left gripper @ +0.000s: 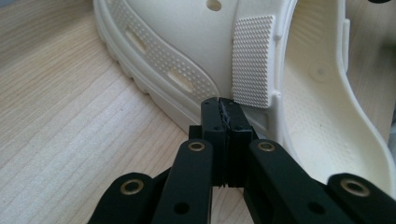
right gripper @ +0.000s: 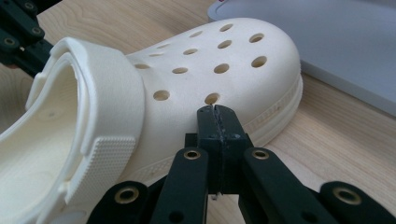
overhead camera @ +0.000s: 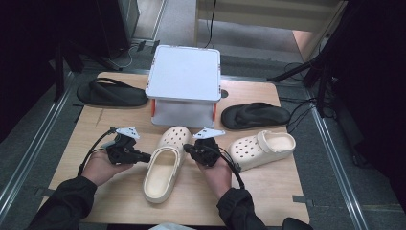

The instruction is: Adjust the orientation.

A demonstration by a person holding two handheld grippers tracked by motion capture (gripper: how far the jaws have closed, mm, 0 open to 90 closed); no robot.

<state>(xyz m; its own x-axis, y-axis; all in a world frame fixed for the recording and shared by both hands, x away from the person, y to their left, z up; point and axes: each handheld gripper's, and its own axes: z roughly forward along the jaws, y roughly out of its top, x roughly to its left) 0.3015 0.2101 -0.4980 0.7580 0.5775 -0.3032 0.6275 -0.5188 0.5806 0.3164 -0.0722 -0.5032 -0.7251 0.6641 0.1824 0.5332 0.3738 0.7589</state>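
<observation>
Cream clog lies near the front middle of the wooden table, toe toward the white box, flanked by both tools. Left gripper is clenched with nothing between the jaws, its tip at the clog's left flank; right gripper is likewise clenched and empty, tip at the perforated toe. Judgement: the closed tips bracket the shoe to nudge or steady it rather than grasp it. The left gripper view gives the textured strap end and the sole ridges just ahead of the tip; the high view is too coarse for this. The high view adds a second clog and two black sandals lying well apart.
</observation>
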